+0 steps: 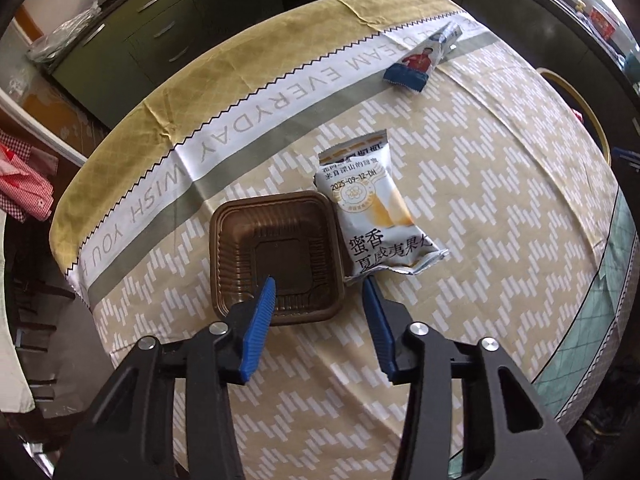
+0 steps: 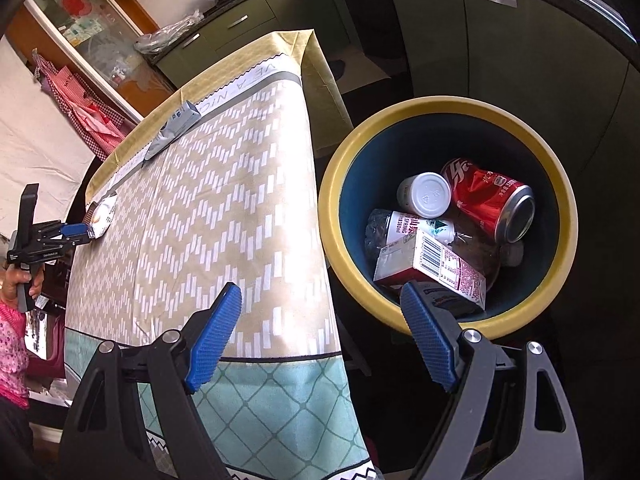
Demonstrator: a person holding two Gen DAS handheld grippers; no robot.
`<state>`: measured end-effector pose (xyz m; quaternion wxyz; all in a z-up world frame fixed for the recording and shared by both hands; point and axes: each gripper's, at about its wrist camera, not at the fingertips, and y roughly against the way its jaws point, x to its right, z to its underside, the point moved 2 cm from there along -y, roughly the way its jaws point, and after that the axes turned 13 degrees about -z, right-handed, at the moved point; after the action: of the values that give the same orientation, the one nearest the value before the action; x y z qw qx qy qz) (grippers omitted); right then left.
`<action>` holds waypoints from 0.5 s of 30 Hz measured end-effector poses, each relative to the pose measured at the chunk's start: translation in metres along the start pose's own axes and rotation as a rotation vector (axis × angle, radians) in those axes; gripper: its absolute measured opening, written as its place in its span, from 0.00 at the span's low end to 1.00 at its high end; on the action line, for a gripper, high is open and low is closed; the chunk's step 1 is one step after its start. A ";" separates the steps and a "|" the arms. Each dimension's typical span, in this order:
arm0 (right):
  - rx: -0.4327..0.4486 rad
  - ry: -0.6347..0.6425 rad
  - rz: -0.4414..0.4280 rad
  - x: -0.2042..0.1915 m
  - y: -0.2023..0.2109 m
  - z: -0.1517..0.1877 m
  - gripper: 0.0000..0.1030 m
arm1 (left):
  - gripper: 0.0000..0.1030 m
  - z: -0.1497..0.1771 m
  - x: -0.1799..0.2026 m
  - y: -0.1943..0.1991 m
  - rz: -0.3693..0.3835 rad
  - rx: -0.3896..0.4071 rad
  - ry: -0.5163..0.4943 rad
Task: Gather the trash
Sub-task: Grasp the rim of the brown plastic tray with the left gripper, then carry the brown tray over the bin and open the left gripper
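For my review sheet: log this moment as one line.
left claw: open over brown plastic tray rim | right claw: open, empty | yellow-rimmed bin: partly filled

Hidden or cut off, as I see it: brown tray (image 1: 276, 256) near rim behind my left finger; carton (image 2: 434, 268) corner behind my right finger; person's sleeve (image 2: 12, 344) cropped by frame edge.
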<state>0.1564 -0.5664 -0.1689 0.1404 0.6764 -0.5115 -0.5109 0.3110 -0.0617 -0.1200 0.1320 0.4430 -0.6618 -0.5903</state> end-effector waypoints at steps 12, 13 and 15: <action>-0.005 -0.011 -0.016 0.001 0.001 0.001 0.79 | 0.10 0.007 0.009 -0.004 0.003 0.004 -0.061; -0.004 -0.009 -0.017 0.001 0.001 0.001 0.79 | 0.10 0.009 0.009 -0.002 0.001 0.004 -0.061; -0.002 -0.007 -0.026 -0.001 0.001 0.001 0.79 | 0.09 0.011 0.015 0.007 -0.005 0.008 -0.062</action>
<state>0.1549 -0.5656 -0.1682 0.1328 0.6810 -0.5026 -0.5157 0.2915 -0.0657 -0.1218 0.1079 0.4266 -0.6668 -0.6014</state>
